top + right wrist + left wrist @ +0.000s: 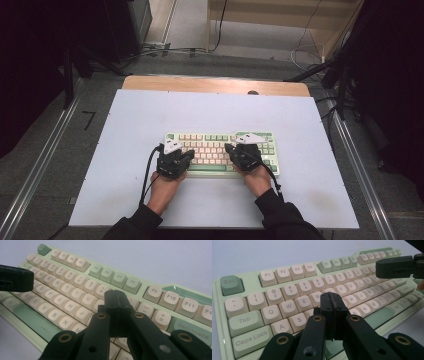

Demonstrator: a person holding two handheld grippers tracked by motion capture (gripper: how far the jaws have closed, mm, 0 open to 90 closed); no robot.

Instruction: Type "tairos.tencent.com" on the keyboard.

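A pale green keyboard (pixel 220 152) with cream keys lies flat on the white table (pixel 125 125), a little below the centre of the high view and slightly right of the middle. Both hands come in from the bottom edge. The left tool (pixel 189 155) sits over the keyboard's lower left part, and the right tool (pixel 228 148) sits over its right half, the two pointing inward toward each other.

In the left gripper view, the left tool (pixel 331 298) has its jaws pressed together with nothing between them, its tip above the letter keys near R and F. In the right gripper view, the right tool (pixel 115 296) is likewise closed and empty, its tip over the keys near the number row at centre frame.
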